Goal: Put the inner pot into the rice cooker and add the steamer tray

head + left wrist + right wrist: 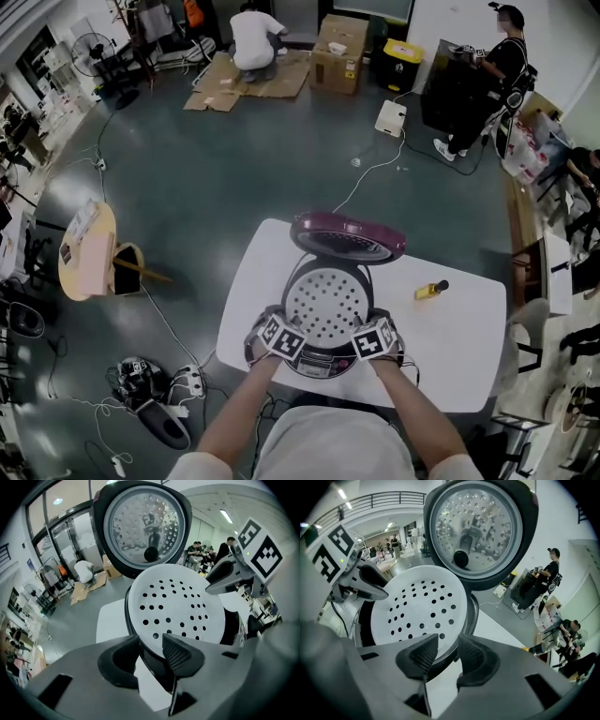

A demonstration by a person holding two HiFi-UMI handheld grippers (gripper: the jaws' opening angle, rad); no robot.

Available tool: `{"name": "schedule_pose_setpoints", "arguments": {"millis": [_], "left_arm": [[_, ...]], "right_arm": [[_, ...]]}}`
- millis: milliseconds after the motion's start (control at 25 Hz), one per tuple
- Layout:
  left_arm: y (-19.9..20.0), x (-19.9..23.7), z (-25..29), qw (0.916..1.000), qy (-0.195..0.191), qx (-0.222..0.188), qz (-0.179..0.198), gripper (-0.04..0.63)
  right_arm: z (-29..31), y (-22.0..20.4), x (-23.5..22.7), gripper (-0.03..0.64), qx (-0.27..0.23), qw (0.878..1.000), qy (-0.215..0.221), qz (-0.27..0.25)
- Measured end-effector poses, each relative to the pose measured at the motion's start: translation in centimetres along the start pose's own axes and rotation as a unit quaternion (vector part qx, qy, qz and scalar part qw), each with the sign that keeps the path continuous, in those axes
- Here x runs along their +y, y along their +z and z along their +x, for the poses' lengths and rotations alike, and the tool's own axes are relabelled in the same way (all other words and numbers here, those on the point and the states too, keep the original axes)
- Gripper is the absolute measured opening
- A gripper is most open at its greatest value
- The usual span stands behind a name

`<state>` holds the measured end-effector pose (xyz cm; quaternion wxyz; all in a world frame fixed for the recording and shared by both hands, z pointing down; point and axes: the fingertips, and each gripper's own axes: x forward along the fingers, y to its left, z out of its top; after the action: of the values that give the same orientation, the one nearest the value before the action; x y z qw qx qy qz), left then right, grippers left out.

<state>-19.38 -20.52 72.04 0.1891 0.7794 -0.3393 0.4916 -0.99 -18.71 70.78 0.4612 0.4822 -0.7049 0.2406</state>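
Observation:
The rice cooker stands on the white table with its maroon lid swung up at the far side. The white perforated steamer tray lies flat in the cooker's mouth and hides whatever is under it. My left gripper is at the tray's near-left rim, my right gripper at its near-right rim. In the left gripper view the jaws stand apart, with the tray edge just beyond the gap. In the right gripper view the jaws are also apart over the tray edge and the cooker rim.
A small yellow object with a black cap lies on the table right of the cooker. The upright lid blocks the far side. A wooden chair and cables sit on the floor to the left. People are in the background.

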Motion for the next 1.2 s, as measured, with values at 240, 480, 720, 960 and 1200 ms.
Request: {"name": "schedule_pose_setpoints", "arguments": {"millis": [240,480,720,960,1200], "left_arm": [[-0.1,-0.3,0.8,0.9998,0.009,0.005,0.019,0.182],[-0.5,0.1,1.2,0.9999,0.012,-0.003,0.008,0.225],[-0.7,0.2,1.2,0.9999,0.004,-0.014,-0.008,0.272],[0.3,0.3,-0.3,0.9987,0.002,-0.048,-0.016,0.249],[1.9,-0.3,-2.5,0.9957,-0.008,-0.090,-0.021,0.203]], "right_arm": [[0.8,-0.8,-0.4,0.158,0.010,1.000,-0.024,-0.018],[1.1,-1.1,-0.4,0.158,0.002,0.999,-0.037,-0.028],[0.9,-0.9,-0.6,0.193,-0.010,0.999,-0.036,-0.018],[-0.1,-0.4,-1.0,0.190,-0.034,0.998,-0.043,-0.008],[-2.7,0.3,-2.0,0.176,-0.069,0.996,-0.051,0.018]]}}
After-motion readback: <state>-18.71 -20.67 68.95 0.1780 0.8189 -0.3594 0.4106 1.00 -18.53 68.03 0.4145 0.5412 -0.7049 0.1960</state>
